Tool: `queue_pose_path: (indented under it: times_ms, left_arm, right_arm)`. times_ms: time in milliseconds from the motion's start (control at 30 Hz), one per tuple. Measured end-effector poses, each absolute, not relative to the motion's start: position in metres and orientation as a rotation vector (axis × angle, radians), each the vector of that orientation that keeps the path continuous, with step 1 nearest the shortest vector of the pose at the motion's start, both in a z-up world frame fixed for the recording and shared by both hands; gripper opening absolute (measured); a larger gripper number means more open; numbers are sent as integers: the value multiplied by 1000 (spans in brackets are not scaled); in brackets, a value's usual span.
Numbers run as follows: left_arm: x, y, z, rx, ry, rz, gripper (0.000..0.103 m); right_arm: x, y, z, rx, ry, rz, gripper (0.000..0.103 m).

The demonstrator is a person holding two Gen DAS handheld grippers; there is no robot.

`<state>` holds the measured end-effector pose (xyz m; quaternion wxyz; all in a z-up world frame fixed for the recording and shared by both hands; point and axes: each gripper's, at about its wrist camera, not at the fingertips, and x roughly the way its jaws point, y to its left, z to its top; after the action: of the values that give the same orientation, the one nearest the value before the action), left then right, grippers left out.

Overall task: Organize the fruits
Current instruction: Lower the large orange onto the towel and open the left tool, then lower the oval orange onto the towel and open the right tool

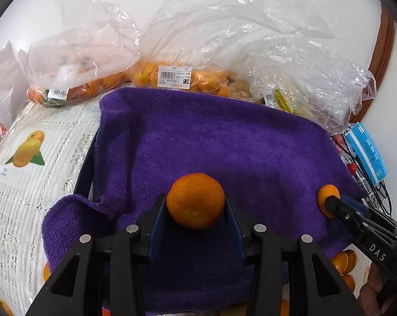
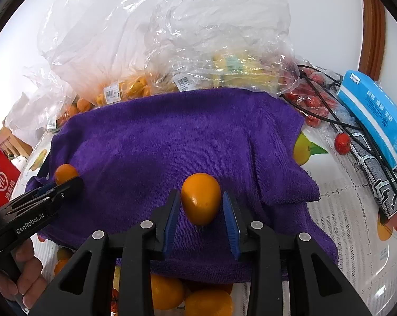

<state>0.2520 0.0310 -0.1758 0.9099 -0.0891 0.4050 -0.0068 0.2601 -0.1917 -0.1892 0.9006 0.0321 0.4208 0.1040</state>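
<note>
Left gripper (image 1: pixel 195 205): my fingers sit either side of a round orange (image 1: pixel 195 200) on the purple towel (image 1: pixel 211 142); the pads look to touch its sides, clamped on it.
Right gripper (image 2: pixel 201 205): narrow, with an oval kumquat (image 2: pixel 201 198) held between the blue pads (image 2: pixel 230 220) (slim gaps show at its sides, so the contact is hard to confirm).
Writing: "DAS" on the right gripper's arm in the left view; "GenRobot.AI" on the left gripper's arm in the right view; a price sticker (image 1: pixel 174 77) reading "7.20" on a bag of oranges (image 1: pixel 177 76).
Left view only: the mango print (image 1: pixel 27 148) on the tablecloth (image 1: pixel 22 197).
Right view only: red fruits (image 2: pixel 314 102), black cables (image 2: pixel 330 121), a blue box (image 2: pixel 375 115) with small unreadable print, and a red packet (image 2: pixel 3 179).
</note>
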Motion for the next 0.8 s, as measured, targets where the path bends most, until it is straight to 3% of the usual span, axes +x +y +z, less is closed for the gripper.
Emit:
queue_pose_path:
  times_ms: [200, 800]
  left_arm:
    - [249, 29, -171, -168, 809, -17, 52]
    - [243, 36, -166, -206, 786, -19, 53]
  right_arm:
    - [259, -195, -187, 77, 859, 213, 38]
    - [252, -195, -181, 63, 811, 195, 42]
